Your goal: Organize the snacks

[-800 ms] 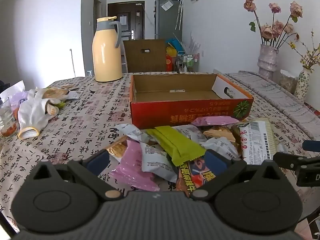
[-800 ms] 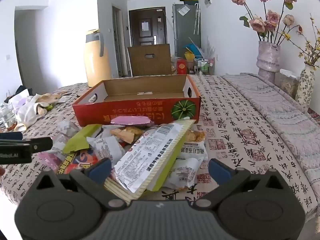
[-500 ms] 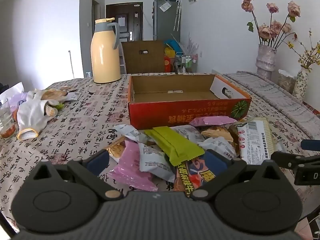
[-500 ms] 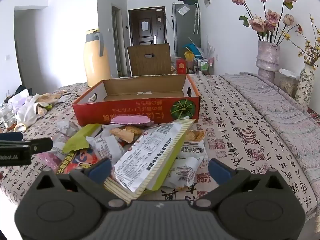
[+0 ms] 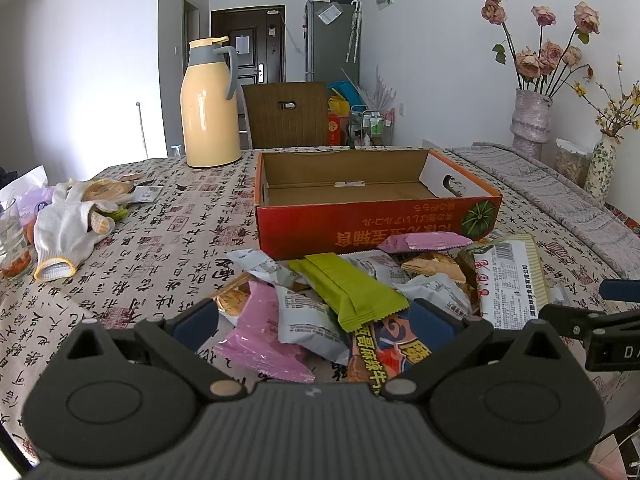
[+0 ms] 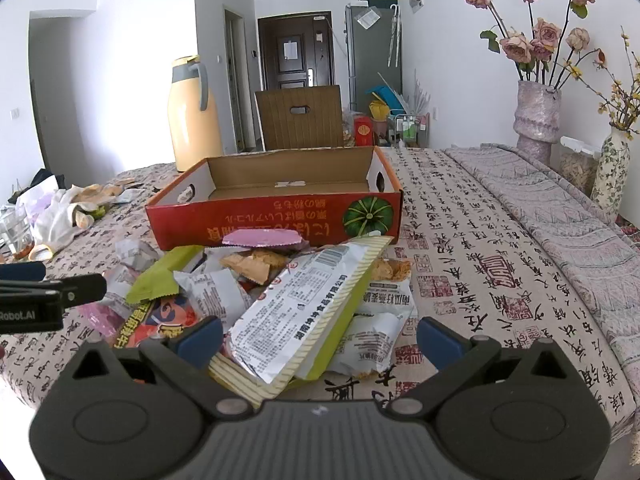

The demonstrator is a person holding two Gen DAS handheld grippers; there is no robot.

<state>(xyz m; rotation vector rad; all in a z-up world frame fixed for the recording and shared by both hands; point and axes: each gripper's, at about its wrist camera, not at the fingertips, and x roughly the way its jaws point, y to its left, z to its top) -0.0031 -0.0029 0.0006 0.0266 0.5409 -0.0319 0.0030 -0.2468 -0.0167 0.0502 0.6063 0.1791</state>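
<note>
A heap of snack packets lies in front of an empty red cardboard tray [image 5: 360,228] [image 6: 272,228]. In the left wrist view a green packet [image 5: 348,290] tops the heap, with pink packets [image 5: 260,332] and grey ones beside it. My left gripper [image 5: 316,328] stands open just short of the heap, nothing pinched. In the right wrist view a long white packet with a yellow striped edge [image 6: 308,312] lies between the wide-open fingers of my right gripper [image 6: 318,338], the pads apart from it. Each gripper shows at the edge of the other's view.
A yellow thermos jug [image 5: 210,108] stands behind the tray on the patterned tablecloth. White gloves [image 5: 70,224] and a glass [image 5: 14,248] lie at the left. Vases with dried flowers [image 5: 530,118] stand at the right. A brown chair back [image 5: 286,114] rises beyond the table.
The left gripper has shifted slightly, so the scene sits a little further left in its view. The right gripper's view is unchanged. Both stay open.
</note>
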